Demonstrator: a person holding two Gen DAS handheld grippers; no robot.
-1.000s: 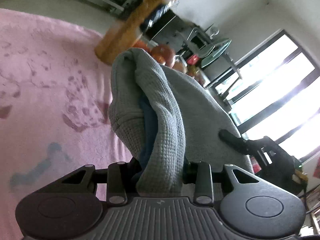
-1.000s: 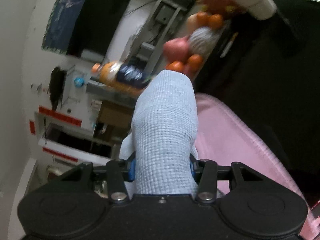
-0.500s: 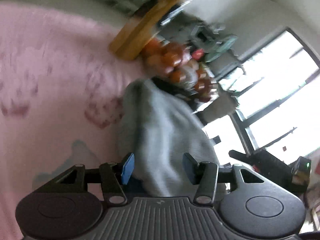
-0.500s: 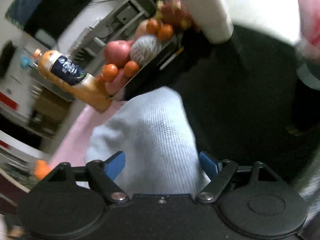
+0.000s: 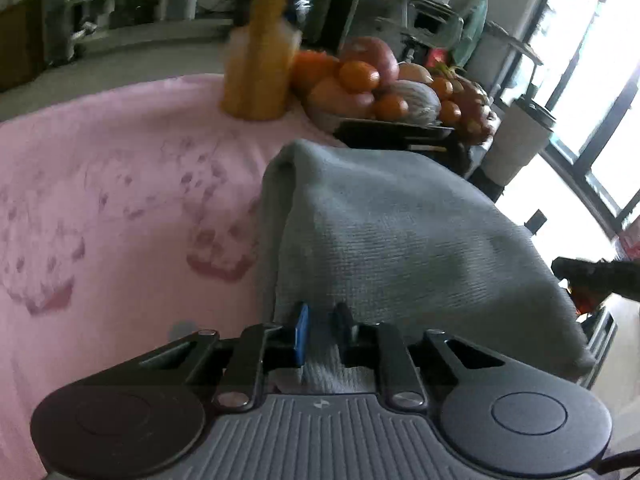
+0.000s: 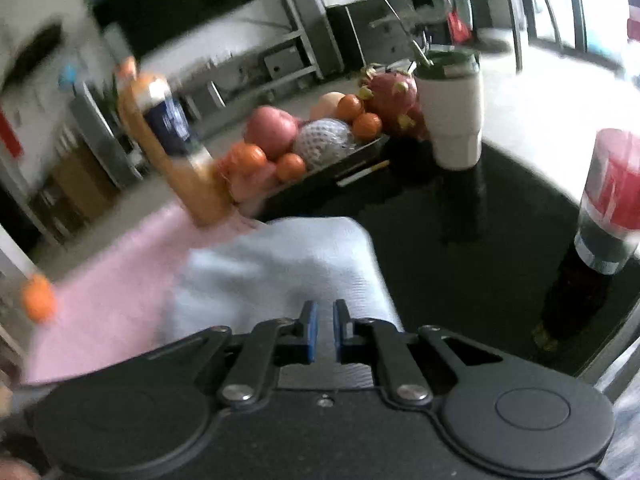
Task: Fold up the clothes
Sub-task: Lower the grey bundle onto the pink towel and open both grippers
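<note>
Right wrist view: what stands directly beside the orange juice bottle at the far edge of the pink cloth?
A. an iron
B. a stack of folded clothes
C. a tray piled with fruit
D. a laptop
C: the orange juice bottle stands right beside a fruit tray heaped with oranges and apples.

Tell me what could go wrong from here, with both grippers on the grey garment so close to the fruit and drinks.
1. Both the left gripper and right gripper are closing on thin edges of the grey garment; either edge may slip out.
2. The orange juice bottle stands just beyond the cloth on the pink blanket; a sweep could topple it.
3. The fruit tray and white tumbler sit close too.
</note>
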